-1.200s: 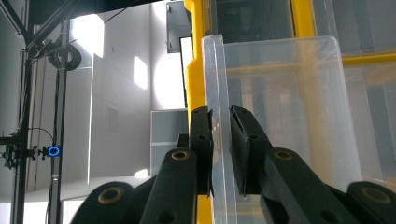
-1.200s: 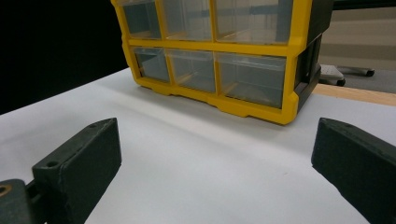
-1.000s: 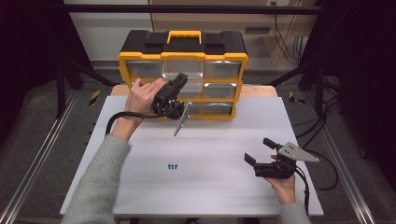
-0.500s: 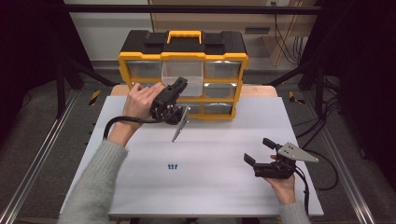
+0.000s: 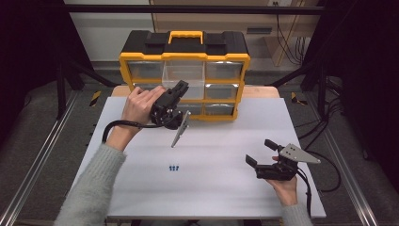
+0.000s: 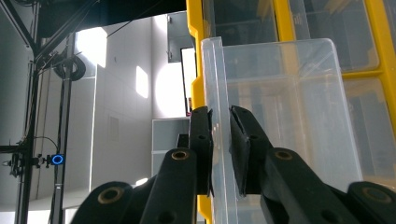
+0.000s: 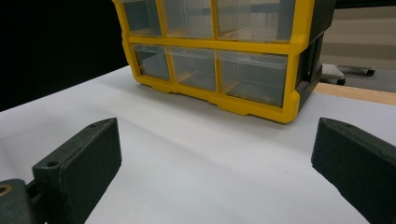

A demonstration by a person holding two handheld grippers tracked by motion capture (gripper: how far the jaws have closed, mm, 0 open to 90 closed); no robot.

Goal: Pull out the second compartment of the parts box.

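Up at the far side of the worktop, the left tool had its jaws nearly closed on the front wall of a clear drawer, which stood pulled partway out of the top row of the yellow organiser. From the left gripper view, the two black pads pinched that thin transparent wall between them, one pad on each face, with the rest of the drawer stretching off to the right against the yellow frame. The left hand gripped the tool's body just in front of the organiser, and a grey three-cornered plate hung down from it toward the white surface.

The right tool sat low at the near right part of the worktop, well apart from the organiser, with its jaws spread wide and nothing between them; the right gripper view looked between those jaws at bare white surface and the organiser's lower drawers beyond.

A small cluster of blue bits lay on the worktop near its middle, between the two hands and touched by neither.
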